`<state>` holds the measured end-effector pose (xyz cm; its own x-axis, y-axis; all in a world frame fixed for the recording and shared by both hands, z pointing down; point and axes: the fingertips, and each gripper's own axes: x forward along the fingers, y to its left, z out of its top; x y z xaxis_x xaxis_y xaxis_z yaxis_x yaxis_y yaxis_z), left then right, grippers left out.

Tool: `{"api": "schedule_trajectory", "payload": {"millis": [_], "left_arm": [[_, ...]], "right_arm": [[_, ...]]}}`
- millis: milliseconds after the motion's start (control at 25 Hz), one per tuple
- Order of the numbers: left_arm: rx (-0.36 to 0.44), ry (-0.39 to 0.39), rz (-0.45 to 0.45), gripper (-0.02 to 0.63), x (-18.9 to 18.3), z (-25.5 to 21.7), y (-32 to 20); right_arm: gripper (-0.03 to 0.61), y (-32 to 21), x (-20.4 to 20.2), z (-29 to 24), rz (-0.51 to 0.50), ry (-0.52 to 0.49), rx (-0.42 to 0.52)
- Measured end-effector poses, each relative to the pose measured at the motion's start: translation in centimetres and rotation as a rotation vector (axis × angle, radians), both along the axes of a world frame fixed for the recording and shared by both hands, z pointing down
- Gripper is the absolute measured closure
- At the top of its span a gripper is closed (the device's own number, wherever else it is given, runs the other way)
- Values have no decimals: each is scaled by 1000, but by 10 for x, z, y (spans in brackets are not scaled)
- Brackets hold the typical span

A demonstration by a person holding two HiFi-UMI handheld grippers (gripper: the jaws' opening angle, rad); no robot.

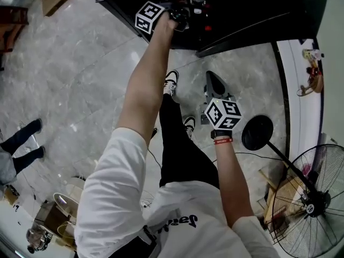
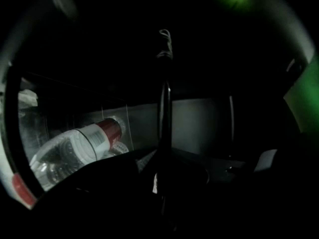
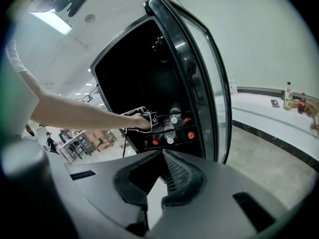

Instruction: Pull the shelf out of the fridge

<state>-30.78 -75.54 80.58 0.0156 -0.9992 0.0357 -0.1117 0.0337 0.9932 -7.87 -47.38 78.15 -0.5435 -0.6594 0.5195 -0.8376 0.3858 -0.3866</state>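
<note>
A person in a white shirt stands on a grey marble floor [image 1: 80, 63] before an open black fridge [image 3: 149, 73]. The left arm [image 1: 142, 85] is stretched straight out and level into the cabinet. The left claw [image 1: 185, 14] is at the front edge of the wire shelf [image 3: 179, 130], low inside the fridge. The right forearm [image 1: 228, 165] is bent at the person's side and holds the right claw [image 1: 215, 79] over the floor, well short of the fridge and tipped downward.

The right gripper view shows the whole scene. The glass door [image 3: 199, 73] is swung wide to the right. The bare left arm [image 3: 75, 114] reaches in from the left, and the left claw [image 3: 144, 117] is against the shelf's near rail. Bottles [image 3: 174, 114] with red and white caps lie on the shelf beyond it. The right claw [image 3: 162, 156] itself is pressed together at the tips, with nothing between.

The left gripper view shows only the dark interior. A clear plastic bottle [image 2: 75, 151] with a red cap lies on its side to the left, and a pale back wall [image 2: 199, 126] stands far off. The left claw [image 2: 164, 148] shows as one narrow dark line, its two halves pressed together. It is too dark there to tell whether a shelf wire is pinched between them.

Only the head view shows the room around the person. A standing fan [image 1: 314, 198] is at the near right, and another person's legs [image 1: 24, 141] are at the left.
</note>
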Motion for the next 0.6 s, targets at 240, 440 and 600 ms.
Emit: {"api": "schedule_trajectory", "payload": {"millis": [240,440,600], "left_arm": [[-5,11,9,587,7,1,10],[4,15,-11,586,6,-1,23],[9,12,0,588,12,0,29]], "right_arm": [[574,-21,11,9,11,79,-2],[574,-21,11,14,17,98,-28],[574,-21,9,11,9,98,-27]]}}
